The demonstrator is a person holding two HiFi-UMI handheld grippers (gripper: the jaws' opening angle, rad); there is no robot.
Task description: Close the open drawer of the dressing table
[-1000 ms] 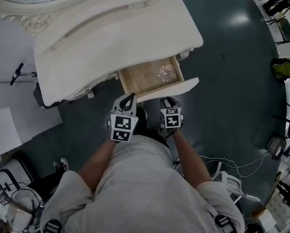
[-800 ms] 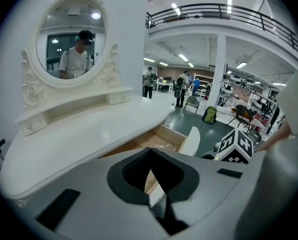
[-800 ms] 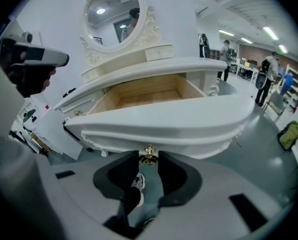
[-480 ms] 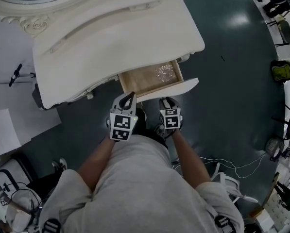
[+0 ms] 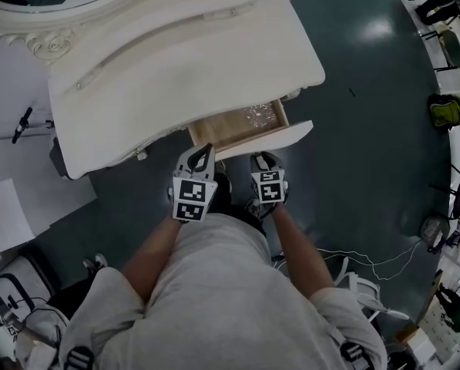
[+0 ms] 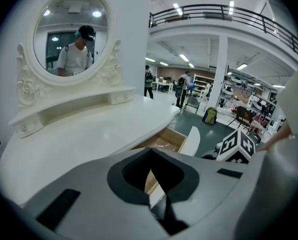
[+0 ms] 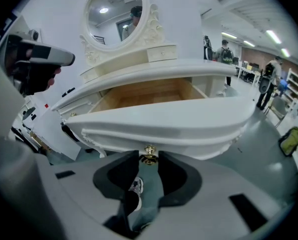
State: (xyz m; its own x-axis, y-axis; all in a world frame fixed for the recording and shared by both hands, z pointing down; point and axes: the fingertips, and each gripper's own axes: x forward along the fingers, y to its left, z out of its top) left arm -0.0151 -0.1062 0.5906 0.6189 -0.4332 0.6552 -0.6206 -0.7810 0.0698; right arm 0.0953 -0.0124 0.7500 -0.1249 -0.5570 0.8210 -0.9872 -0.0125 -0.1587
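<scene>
Our right gripper [image 7: 149, 160] has its jaws standing wide, and the small brass knob [image 7: 149, 153] sits right between their tips; we cannot see the pads pinching it. Just beyond those tips runs the curved white drawer front [image 7: 168, 119]. Past it is the pale wooden drawer [image 7: 149, 93], standing open from under the white dressing table [image 7: 153, 69].

The head view looks straight down into the drawer and shows a crumpled clear wrapper [image 5: 259, 114] at the end far from the jaws. The right gripper view hides that behind the front, while the knob shows only in the right gripper view.

Our left gripper [image 6: 151, 153] has its jaws brought together to a point, with nothing in them. Through the slit behind the tips we glimpse the drawer's near corner. The right gripper's marker cube [image 6: 237, 146] stands to their right, and the oval mirror [image 6: 71, 31] rises well beyond them.
</scene>
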